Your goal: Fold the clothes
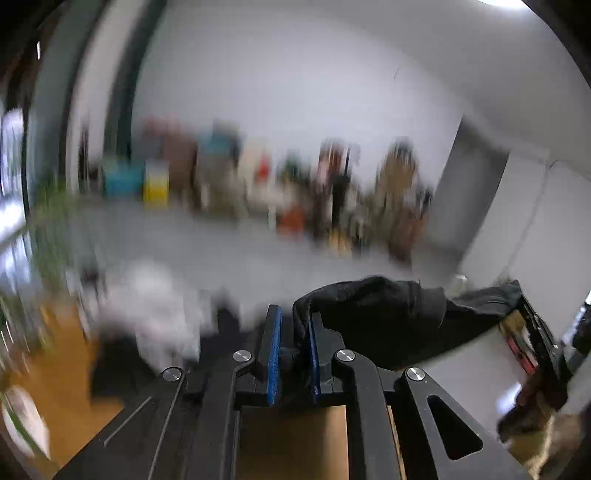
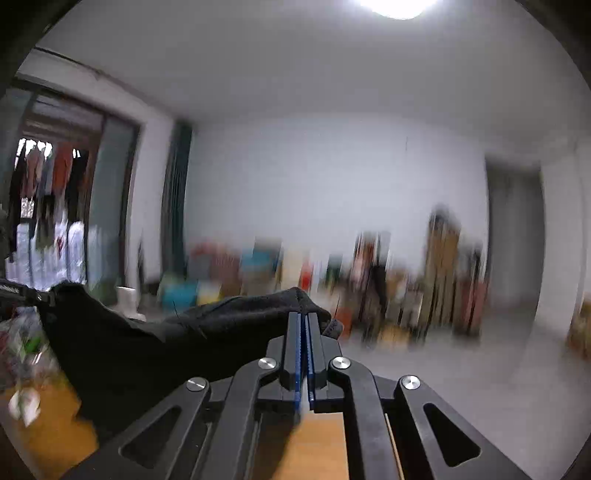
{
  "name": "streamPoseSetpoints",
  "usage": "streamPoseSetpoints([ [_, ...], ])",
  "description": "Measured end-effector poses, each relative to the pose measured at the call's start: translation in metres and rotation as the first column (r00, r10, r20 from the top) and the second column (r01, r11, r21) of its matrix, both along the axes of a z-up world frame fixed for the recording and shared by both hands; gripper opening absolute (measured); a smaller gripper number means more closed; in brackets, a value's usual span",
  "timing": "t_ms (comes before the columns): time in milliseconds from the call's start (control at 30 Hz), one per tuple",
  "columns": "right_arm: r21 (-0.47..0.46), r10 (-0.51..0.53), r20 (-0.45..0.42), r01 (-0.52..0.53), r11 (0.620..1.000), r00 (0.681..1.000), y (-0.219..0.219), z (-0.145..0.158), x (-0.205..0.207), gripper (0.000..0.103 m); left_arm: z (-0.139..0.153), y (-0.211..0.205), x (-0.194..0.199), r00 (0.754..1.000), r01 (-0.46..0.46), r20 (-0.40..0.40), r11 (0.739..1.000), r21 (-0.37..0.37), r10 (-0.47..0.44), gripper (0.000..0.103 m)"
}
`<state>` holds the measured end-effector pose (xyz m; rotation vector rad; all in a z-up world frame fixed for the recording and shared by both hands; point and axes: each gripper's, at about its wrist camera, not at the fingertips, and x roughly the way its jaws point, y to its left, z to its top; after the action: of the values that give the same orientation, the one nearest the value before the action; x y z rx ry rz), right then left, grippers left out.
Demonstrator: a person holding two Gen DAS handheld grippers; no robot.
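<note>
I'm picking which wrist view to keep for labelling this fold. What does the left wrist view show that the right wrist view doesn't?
Only the left wrist view shows the right gripper from outside, at the garment's far end, plus a blurred white heap on the wooden surface.

Only the right wrist view shows clothes hanging behind the glass door, the ceiling light, and the right gripper's pads pressed together on the cloth.

Both show the black garment stretched between the two grippers, the left gripper, and blurred clutter along the far wall.

Clutter along the far wall [image 1: 295, 192] — smeared by blur, items unidentifiable.
</note>
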<state>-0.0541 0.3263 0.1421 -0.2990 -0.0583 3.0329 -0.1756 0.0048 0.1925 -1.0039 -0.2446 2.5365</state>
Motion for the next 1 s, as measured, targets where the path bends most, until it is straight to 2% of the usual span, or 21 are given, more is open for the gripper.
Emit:
streamPoseSetpoints([
  [33, -0.022, 0.003, 0.074, -0.001, 1.000, 0.997, 0.002, -0.034, 0.004, 0.004, -0.038, 0.004, 0.000, 0.995, 0.017, 0.100, 0.998, -0.060, -0.011, 0.014],
  [67, -0.044, 0.007, 0.147, -0.001, 0.999, 0.989, 0.004, -0.068, 0.008, 0.004, -0.070, 0.007, 0.003, 0.981, 0.043, 0.191, 0.995, -0.090, -0.025, 0.014],
  [133, -0.091, 0.021, 0.291, 0.006, 0.996, 0.956, 0.005, -0.136, 0.021, 0.004, -0.131, 0.010, 0.011, 0.930, 0.103, 0.364, 0.987, -0.125, -0.051, 0.014],
  [167, -0.107, 0.038, 0.350, -0.001, 0.994, 0.936, 0.008, -0.159, 0.034, 0.004, -0.156, 0.008, 0.025, 0.905, 0.124, 0.422, 0.984, -0.126, -0.060, 0.014],
  [200, -0.122, 0.056, 0.408, -0.006, 0.992, 0.911, 0.010, -0.183, 0.048, 0.004, -0.181, 0.010, 0.040, 0.874, 0.162, 0.480, 0.977, -0.141, -0.075, 0.008],
  [267, -0.154, 0.092, 0.516, -0.013, 0.988, 0.852, 0.016, -0.230, 0.076, 0.004, -0.205, 0.015, 0.054, 0.836, 0.216, 0.540, 0.964, -0.155, -0.100, 0.006],
  [300, -0.172, 0.110, 0.560, -0.015, 0.985, 0.821, 0.022, -0.244, 0.091, 0.004, -0.219, 0.018, 0.063, 0.816, 0.243, 0.568, 0.956, -0.164, -0.110, 0.006],
  [367, -0.206, 0.146, 0.640, -0.014, 0.978, 0.755, 0.033, -0.273, 0.123, 0.004, -0.229, 0.022, 0.098, 0.788, 0.281, 0.599, 0.949, -0.145, -0.142, 0.006],
  [400, -0.221, 0.151, 0.660, -0.002, 0.975, 0.736, 0.039, -0.279, 0.141, 0.002, -0.234, 0.025, 0.109, 0.778, 0.300, 0.607, 0.944, -0.133, -0.162, 0.006],
  [533, -0.248, 0.107, 0.667, 0.084, 0.965, 0.738, 0.078, -0.277, 0.171, 0.002, -0.225, 0.041, 0.143, 0.763, 0.372, 0.597, 0.924, -0.089, -0.250, 0.006],
  [600, -0.227, 0.067, 0.677, 0.121, 0.966, 0.733, 0.088, -0.276, 0.173, 0.004, -0.225, 0.049, 0.149, 0.763, 0.390, 0.588, 0.916, -0.089, -0.268, 0.006],
  [633, -0.223, 0.062, 0.679, 0.126, 0.967, 0.731, 0.090, -0.274, 0.171, 0.007, -0.226, 0.049, 0.145, 0.771, 0.377, 0.582, 0.922, -0.093, -0.257, 0.006],
  [667, -0.218, 0.056, 0.681, 0.130, 0.967, 0.730, 0.091, -0.271, 0.169, 0.011, -0.227, 0.048, 0.140, 0.781, 0.359, 0.577, 0.928, -0.097, -0.241, 0.006],
  [700, -0.214, 0.050, 0.678, 0.131, 0.968, 0.733, 0.090, -0.268, 0.160, 0.036, -0.229, 0.048, 0.134, 0.789, 0.341, 0.571, 0.935, -0.102, -0.225, 0.007],
  [767, -0.217, 0.055, 0.665, 0.122, 0.969, 0.745, 0.086, -0.264, 0.141, 0.062, -0.236, 0.045, 0.115, 0.816, 0.277, 0.561, 0.947, -0.164, -0.142, 0.010],
  [833, -0.218, 0.078, 0.664, 0.093, 0.971, 0.743, 0.076, -0.265, 0.117, 0.062, -0.253, 0.044, 0.096, 0.833, 0.201, 0.551, 0.953, -0.227, -0.045, 0.021],
  [867, -0.215, 0.090, 0.667, 0.075, 0.974, 0.740, 0.070, -0.267, 0.106, 0.068, -0.260, 0.044, 0.090, 0.835, 0.177, 0.549, 0.954, -0.241, -0.016, 0.032],
  [900, -0.207, 0.105, 0.684, 0.053, 0.977, 0.722, 0.063, -0.273, 0.095, 0.073, -0.270, 0.045, 0.086, 0.824, 0.175, 0.567, 0.954, -0.242, -0.007, 0.043],
  [1000, -0.179, 0.136, 0.734, -0.003, 0.984, 0.665, 0.042, -0.294, 0.069, 0.075, -0.298, 0.055, 0.082, 0.770, 0.221, 0.638, 0.950, -0.222, -0.030, 0.045],
])
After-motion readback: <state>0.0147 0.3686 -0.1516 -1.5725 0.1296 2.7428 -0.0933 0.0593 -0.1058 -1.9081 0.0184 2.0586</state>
